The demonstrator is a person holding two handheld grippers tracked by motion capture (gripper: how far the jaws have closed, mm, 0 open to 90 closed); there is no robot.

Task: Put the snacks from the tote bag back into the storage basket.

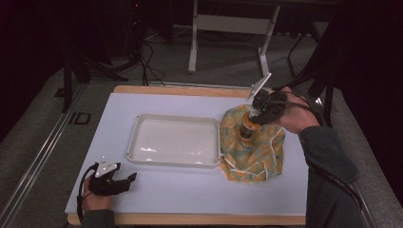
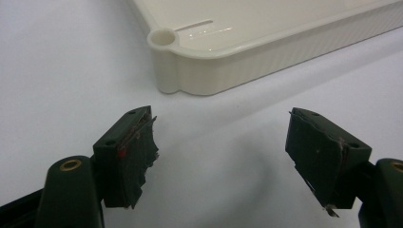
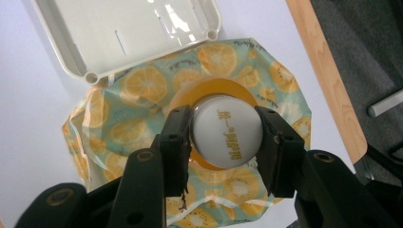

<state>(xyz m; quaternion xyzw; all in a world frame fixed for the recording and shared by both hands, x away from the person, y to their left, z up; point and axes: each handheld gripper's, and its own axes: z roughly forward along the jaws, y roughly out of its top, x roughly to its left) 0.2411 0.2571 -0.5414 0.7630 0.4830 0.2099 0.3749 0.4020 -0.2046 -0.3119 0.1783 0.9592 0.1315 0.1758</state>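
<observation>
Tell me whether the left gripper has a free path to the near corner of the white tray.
Probably yes. The left gripper rests with its jaws open, facing the tray corner, with bare tabletop between them.

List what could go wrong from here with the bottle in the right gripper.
1. The right gripper holds the bottle only by its white cap, so the smooth round cap might slip between the fingers or twist loose.
2. The bottle stands in the fruit-print bag; lifting it may drag the loose plastic along.
3. The bag touches the tray, so a tugged bag could nudge it. The left gripper is open and apart, steadying nothing.
</observation>
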